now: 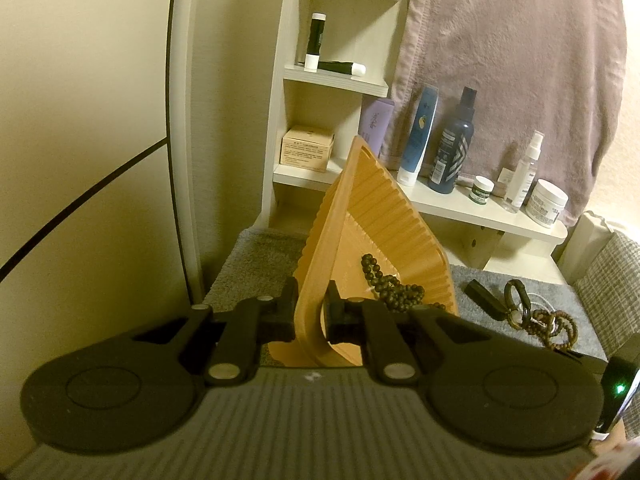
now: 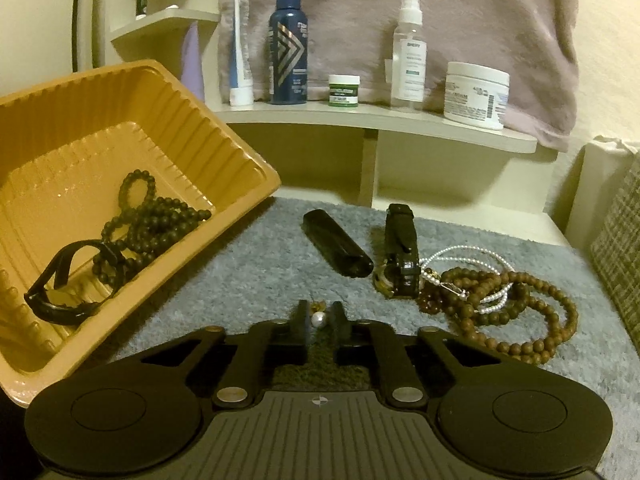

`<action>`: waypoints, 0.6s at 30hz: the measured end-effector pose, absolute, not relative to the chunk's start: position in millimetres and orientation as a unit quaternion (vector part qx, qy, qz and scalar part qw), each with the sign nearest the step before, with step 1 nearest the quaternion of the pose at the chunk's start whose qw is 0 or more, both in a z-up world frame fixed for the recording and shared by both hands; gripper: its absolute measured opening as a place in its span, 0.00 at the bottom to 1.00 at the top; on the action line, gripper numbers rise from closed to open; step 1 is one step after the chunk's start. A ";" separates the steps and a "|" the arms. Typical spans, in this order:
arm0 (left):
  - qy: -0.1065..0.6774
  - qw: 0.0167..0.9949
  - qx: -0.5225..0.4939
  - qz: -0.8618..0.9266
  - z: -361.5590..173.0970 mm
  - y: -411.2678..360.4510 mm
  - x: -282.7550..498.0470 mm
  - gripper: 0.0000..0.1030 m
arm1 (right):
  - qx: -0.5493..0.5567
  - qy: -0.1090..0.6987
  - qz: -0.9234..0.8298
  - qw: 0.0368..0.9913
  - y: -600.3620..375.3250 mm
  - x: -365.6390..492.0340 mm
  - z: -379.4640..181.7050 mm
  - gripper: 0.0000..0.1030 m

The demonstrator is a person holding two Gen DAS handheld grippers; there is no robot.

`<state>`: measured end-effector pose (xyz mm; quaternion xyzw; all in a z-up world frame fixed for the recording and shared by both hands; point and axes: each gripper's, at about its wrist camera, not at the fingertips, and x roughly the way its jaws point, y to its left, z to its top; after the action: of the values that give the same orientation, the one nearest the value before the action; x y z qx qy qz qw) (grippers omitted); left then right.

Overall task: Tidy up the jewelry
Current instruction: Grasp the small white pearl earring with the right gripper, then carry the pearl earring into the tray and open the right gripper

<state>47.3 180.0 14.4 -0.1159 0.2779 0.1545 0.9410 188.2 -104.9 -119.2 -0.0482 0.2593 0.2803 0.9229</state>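
Note:
My left gripper (image 1: pixel 312 304) is shut on the rim of an orange ribbed tray (image 1: pixel 360 208), holding it tipped up on the grey cloth. A dark bead strand (image 1: pixel 394 292) lies inside. The right wrist view shows the same tray (image 2: pixel 224 152) at left with the dark beads (image 2: pixel 160 216) and a black band (image 2: pixel 64 280) in it. My right gripper (image 2: pixel 321 309) is low over the cloth, its jaws narrowed on a small pearl earring (image 2: pixel 318 319). Beyond lie a black oblong case (image 2: pixel 338 250), a dark watch (image 2: pixel 400 256), a white pearl string (image 2: pixel 464 252) and brown beads (image 2: pixel 520 320).
A grey cloth (image 2: pixel 248 264) covers the tabletop. Behind it a cream shelf (image 2: pixel 380 120) carries a blue bottle (image 2: pixel 288 40), a spray bottle (image 2: pixel 410 48) and jars. A pink towel (image 2: pixel 460 0) hangs behind. A checked cushion (image 2: pixel 620 220) borders the right side.

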 end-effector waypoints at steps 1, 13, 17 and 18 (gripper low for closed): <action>0.278 0.941 -0.116 0.154 14.4 180.0 47.1 0.11 | -0.049 0.257 0.280 0.924 -105.2 187.1 -118.8 0.08; 0.278 0.941 -0.117 0.155 14.0 179.9 47.7 0.11 | 0.020 0.191 0.344 0.919 -98.8 154.3 -71.7 0.08; 0.278 0.940 -0.119 0.155 13.6 180.4 47.4 0.11 | 0.020 0.175 0.402 0.899 -74.3 141.2 -56.4 0.08; 0.278 0.940 -0.119 0.156 13.6 180.1 47.1 0.11 | 0.018 0.177 0.415 0.892 -68.4 139.8 -55.0 0.08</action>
<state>47.1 180.1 13.6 -0.1193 0.2777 0.1557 0.9404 139.8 -68.4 -55.0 0.0182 0.1771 0.4147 0.8924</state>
